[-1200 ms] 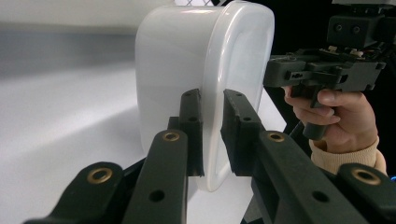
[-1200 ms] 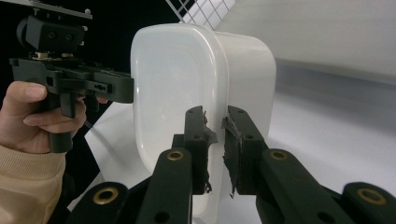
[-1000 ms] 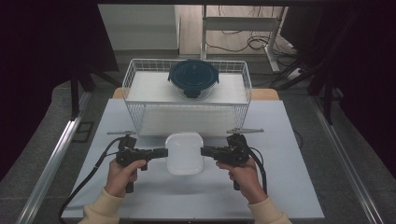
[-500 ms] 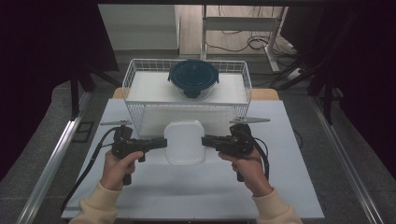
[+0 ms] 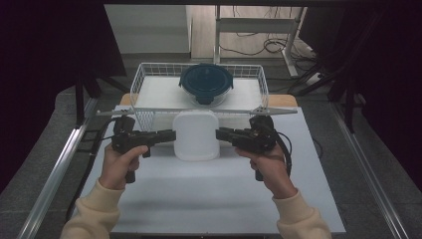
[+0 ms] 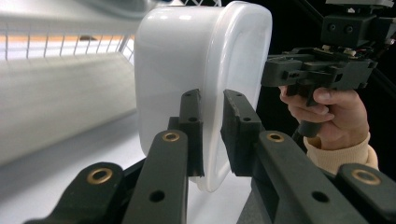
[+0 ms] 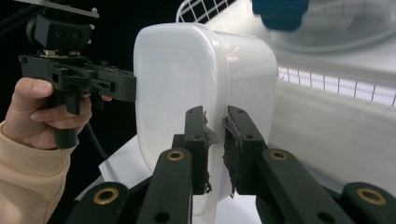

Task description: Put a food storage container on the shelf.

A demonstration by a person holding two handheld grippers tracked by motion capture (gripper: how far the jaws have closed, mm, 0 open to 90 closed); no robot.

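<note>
A white rounded-rectangular plastic container (image 5: 196, 134) hangs between my two grippers, above the white table (image 5: 199, 199) and just in front of the wire basket (image 5: 144, 74). My left gripper (image 5: 171, 135) is shut on its left rim and my right gripper (image 5: 220, 133) on its right rim. In the left gripper view the jaws (image 6: 212, 100) pinch the thin rim of the container (image 6: 187, 60), and the other gripper (image 6: 275, 74) holds the far side. The right gripper view has its jaws (image 7: 215, 116) clamped on the container's (image 7: 177, 79) rim, opposite the left gripper (image 7: 126, 86).
Inside the white wire basket sits a round clear bowl with a dark blue lid (image 5: 206, 82). A metal rail (image 5: 59, 164) runs along the table's left side, another (image 5: 368, 169) along the right. Cables trail from both grippers.
Both grippers have risen together with the white container held between them. It now sits higher in the picture, level with the basket's front wall.
</note>
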